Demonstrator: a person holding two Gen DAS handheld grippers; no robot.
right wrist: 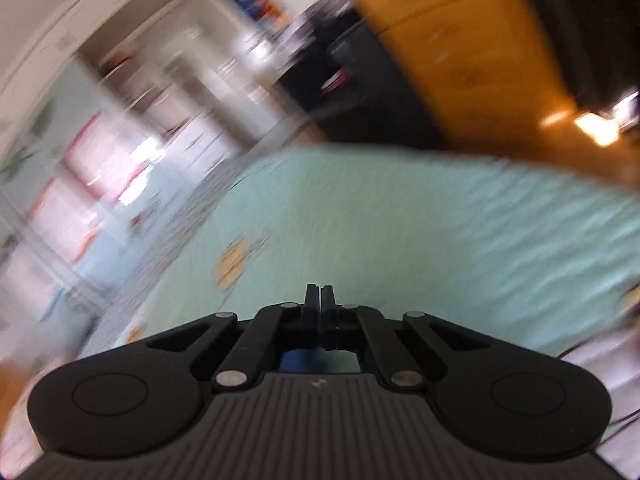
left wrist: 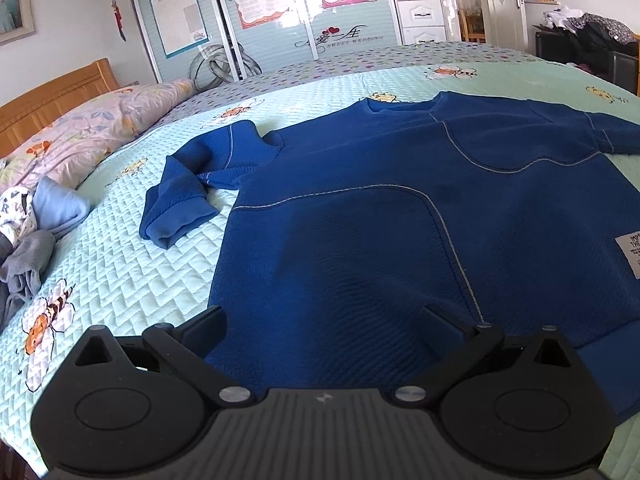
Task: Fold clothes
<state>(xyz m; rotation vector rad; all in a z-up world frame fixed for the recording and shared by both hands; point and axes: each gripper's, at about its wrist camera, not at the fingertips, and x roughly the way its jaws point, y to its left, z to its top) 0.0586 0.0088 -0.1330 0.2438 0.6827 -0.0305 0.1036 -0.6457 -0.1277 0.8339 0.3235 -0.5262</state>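
A blue sweater (left wrist: pixel 384 216) lies flat on the mint quilted bedspread (left wrist: pixel 132 264), neck toward the far side. Its left sleeve (left wrist: pixel 188 192) is bunched and folded back on itself. A white label (left wrist: pixel 629 254) shows at its right edge. My left gripper (left wrist: pixel 322 320) is open, its jaws spread wide just over the sweater's near hem. My right gripper (right wrist: pixel 320 298) is shut with its fingers pressed together. The right wrist view is blurred. A bit of blue cloth (right wrist: pixel 298 360) shows under the fingers, and I cannot tell whether it is gripped.
A floral pillow (left wrist: pixel 88 136) and the wooden headboard (left wrist: pixel 44 100) lie at the left. Small clothes (left wrist: pixel 36 224) are piled at the left edge. A wardrobe (left wrist: pixel 260 20) stands behind the bed. Dark furniture (left wrist: pixel 588 52) with clothes stands at the far right.
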